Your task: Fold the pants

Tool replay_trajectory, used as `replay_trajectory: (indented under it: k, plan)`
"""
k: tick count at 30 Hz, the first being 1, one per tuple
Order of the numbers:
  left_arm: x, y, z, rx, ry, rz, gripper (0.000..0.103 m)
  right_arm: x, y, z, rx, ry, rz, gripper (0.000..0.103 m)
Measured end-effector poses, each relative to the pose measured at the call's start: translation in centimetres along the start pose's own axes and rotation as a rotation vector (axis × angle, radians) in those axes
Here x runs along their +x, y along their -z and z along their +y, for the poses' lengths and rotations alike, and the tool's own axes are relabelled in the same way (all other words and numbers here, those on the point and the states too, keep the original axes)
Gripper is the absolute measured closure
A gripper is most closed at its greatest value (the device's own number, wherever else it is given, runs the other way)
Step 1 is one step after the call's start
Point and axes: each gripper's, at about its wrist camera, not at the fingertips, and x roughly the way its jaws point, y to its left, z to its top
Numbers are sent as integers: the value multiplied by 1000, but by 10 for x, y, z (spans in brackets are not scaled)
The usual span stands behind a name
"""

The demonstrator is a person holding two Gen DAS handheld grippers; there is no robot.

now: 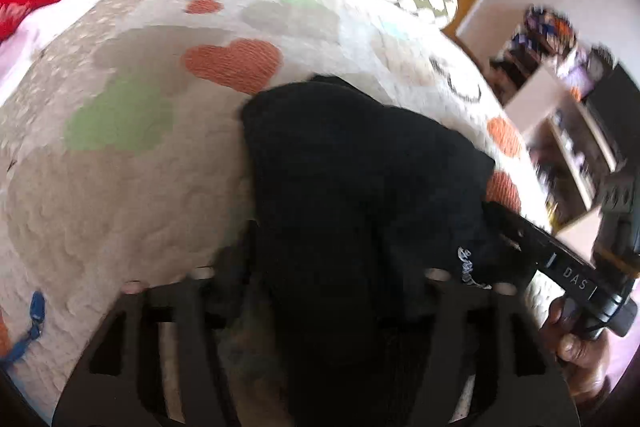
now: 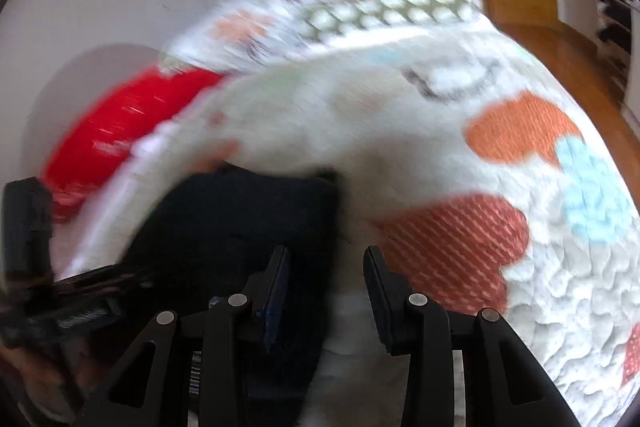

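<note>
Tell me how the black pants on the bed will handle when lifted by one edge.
The black pants are probably floppy: they lie in soft rumpled folds, so a lifted edge would likely droop. They seem light, since the quilt hardly sinks beneath them. The cloth looks matte, so it likely won't slip easily.

Black pants [image 1: 352,195] are lying bunched on the patterned bedspread [image 1: 132,187], draping over the left claw [image 1: 336,291]; the right claw [image 1: 516,231] is reaching into their edge.

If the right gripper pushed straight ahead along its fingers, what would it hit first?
Probably the blanket just beyond the right gripper, right beside the black pants' edge; blur leaves depth uncertain.
</note>
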Motion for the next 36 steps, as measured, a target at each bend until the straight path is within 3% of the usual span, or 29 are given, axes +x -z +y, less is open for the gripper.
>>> replay_trajectory:
  k: [5, 7, 11, 14, 18, 20, 23, 29, 36]
  plan:
    - [-26, 0, 4, 17, -67, -51, 35, -30, -9, -5, 10, -34, -64, 66]
    - [-34, 2, -7, 64, -119, -82, 35, -42, -18, 8, -35, -102, -89, 66]
    - [-43, 14, -25, 96, -147, -120, 35, -35, -34, 43, -139, -159, -77, 66]
    - [-30, 21, -29, 116, -197, -97, 35, -10, -40, 63, -191, -171, -43, 66]
    - [-17, 26, -23, 86, -162, -80, 33, 38, -38, 63, -217, -60, 50, 70]
    - [-16, 25, -23, 80, -164, -83, 31, 47, -31, 53, -198, -73, 47, 70]
    - [-17, 26, -26, 83, -172, -83, 31, 39, -30, 48, -167, -108, 26, 69]
    - [-24, 30, -29, 82, -192, -90, 31, -6, -23, 57, -198, -95, -1, 68]
    - [-20, 33, -30, 76, -189, -97, 31, -14, 31, 56, -287, 47, 44, 67]
